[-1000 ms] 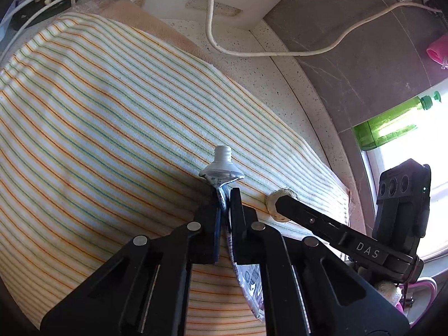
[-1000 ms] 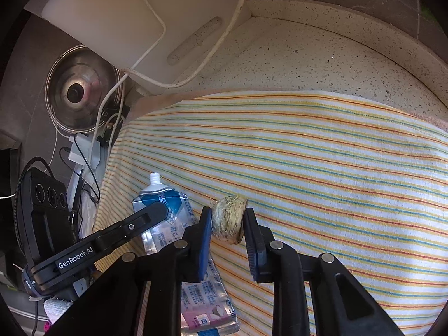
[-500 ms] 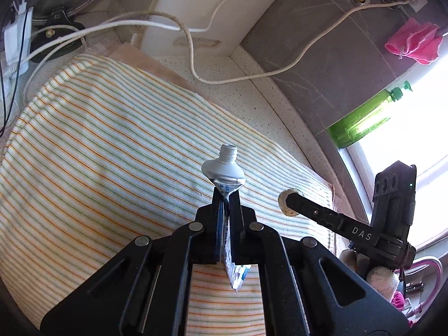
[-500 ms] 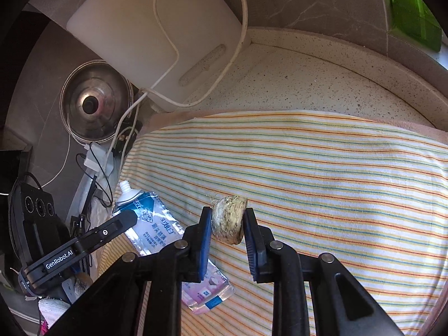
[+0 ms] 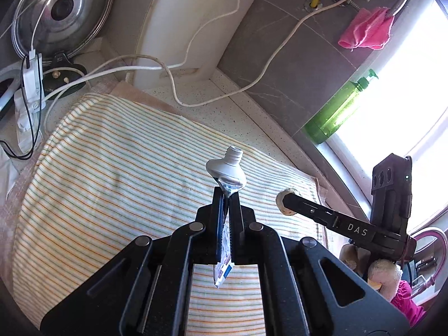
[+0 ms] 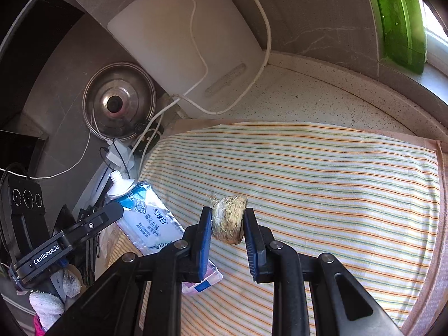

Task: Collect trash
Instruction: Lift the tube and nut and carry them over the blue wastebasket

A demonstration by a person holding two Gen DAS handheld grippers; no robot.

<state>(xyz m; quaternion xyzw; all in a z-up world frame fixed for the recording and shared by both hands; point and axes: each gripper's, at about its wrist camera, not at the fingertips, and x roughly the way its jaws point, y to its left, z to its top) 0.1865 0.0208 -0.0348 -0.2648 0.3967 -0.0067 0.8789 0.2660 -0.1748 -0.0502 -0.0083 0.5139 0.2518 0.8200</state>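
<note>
Striped cloth [image 5: 117, 184] lies below me, white cable [image 5: 224, 95] trailing behind. My left gripper [image 5: 227, 196], angled down, pinches the toothpaste tube [image 5: 228, 172] aloft; my right gripper [image 6: 227, 218] clamps the crusty lump [image 6: 228, 218] above the cloth.

Home kitchen: stone counter [image 5: 252, 103], pot lid [image 5: 60, 11], cutting board [image 6: 184, 42].
</note>
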